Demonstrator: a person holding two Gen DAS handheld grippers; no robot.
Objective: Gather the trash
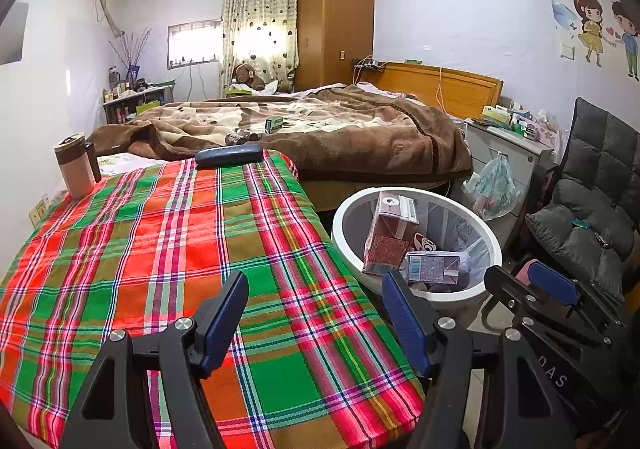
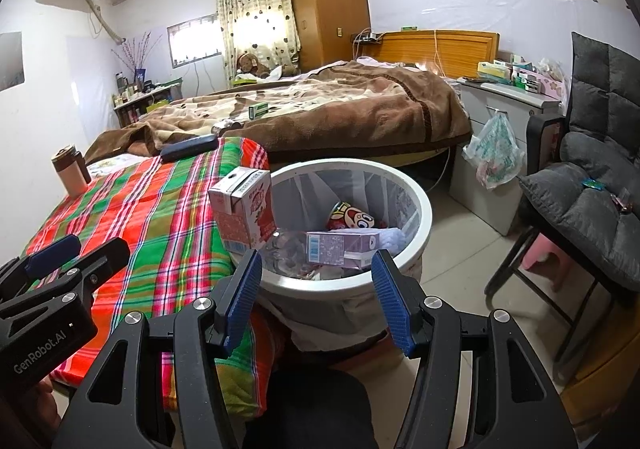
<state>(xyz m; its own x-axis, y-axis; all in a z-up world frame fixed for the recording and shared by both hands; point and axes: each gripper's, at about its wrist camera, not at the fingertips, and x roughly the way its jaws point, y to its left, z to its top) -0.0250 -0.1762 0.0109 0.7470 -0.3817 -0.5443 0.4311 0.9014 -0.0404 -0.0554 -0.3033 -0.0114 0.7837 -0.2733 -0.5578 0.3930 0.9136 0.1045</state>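
The white bin (image 2: 416,209) stands on the floor, touching the edge of the table under the plaid cloth (image 1: 160,249), with the bed and its brown blanket (image 2: 340,109) beyond it. To the bin's far side sit a grey cabinet with a plastic bag (image 2: 496,153) hanging from it and a padded grey chair (image 2: 592,185). On the cloth, well apart from the bin, rest a dark case (image 1: 229,155) and a brown tumbler (image 1: 75,165). Inside the bin, 1 red milk carton (image 2: 246,209) is upright at the rim nearest the table, 1 purple carton (image 2: 344,249) lies flat beside it, and a cartoon-printed wrapper (image 2: 352,219) lies behind. The right gripper (image 2: 316,293) hovers over the bin's near rim, jaws wide and empty. The left gripper (image 1: 316,325) spreads wide over the cloth's corner beside the bin, holding nothing.
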